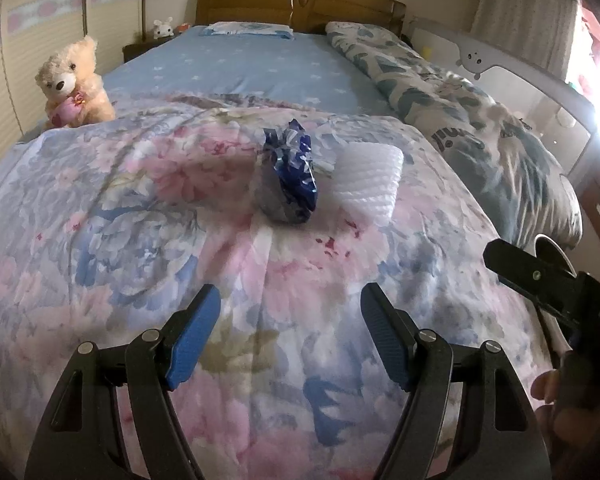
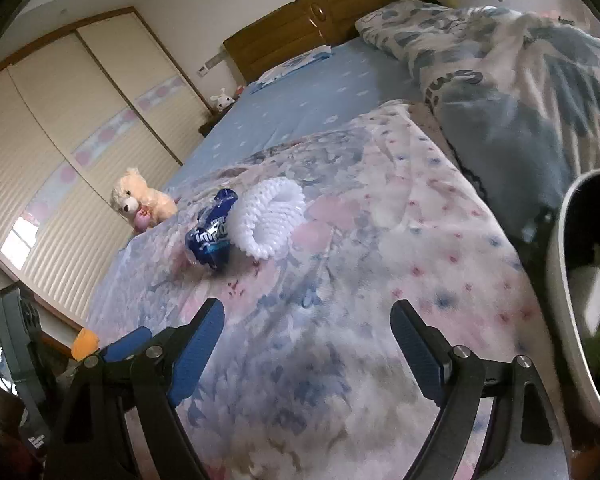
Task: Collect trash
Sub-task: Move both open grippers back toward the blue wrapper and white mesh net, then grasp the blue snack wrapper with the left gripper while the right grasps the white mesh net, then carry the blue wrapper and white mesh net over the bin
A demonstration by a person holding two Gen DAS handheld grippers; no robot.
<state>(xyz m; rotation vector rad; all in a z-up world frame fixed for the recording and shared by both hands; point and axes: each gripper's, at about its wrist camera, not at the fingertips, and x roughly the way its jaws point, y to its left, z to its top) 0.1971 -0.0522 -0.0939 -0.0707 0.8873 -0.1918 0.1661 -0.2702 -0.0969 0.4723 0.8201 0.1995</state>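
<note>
Blue wrapper well ahead of both grippers' parted jaws, apparently untouched.

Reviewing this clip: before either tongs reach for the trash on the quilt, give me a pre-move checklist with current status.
1. Left tongs open, nothing between them: ok.
2. Right tongs open, nothing between them: ok.
3. Blue wrapper in plain sight on floral quilt: ok.
4. White foam net lies beside the wrapper; touching or apart: cannot tell.
5. Bin close at right, mouth open: ok.
6. Teddy bear away from the trash: ok.
</note>
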